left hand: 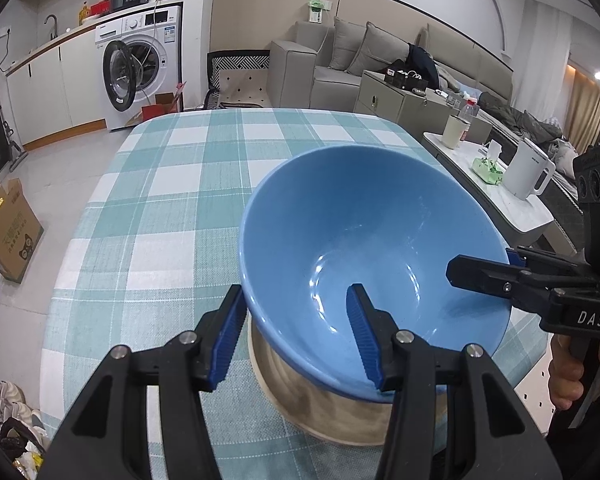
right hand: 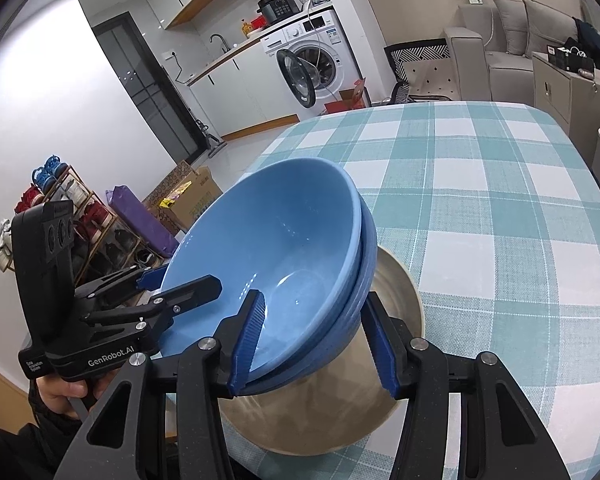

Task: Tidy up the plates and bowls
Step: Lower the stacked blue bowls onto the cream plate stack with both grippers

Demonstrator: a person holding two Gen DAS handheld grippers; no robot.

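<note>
Two nested blue bowls [left hand: 364, 240] [right hand: 284, 236] hang tilted over a tan dish [left hand: 320, 412] [right hand: 396, 284] near the front edge of the checked table [left hand: 180, 200] [right hand: 500, 240]. My left gripper [left hand: 296, 292] [right hand: 180, 278] straddles the bowls' near-left rim, one pad inside and one outside, shut on them. From the other side, my right gripper [right hand: 314, 296] [left hand: 484, 262] clamps the opposite rim the same way. The tan dish is partly hidden under the bowls. A hand shows behind each gripper.
The teal-and-white cloth stretches away beyond the bowls. A side table [left hand: 512, 208] to the right carries a white kettle [left hand: 528, 172] and a cup [left hand: 454, 132]. A cardboard box [left hand: 8, 232] and a shoe rack [right hand: 84, 232] stand on the floor to the left.
</note>
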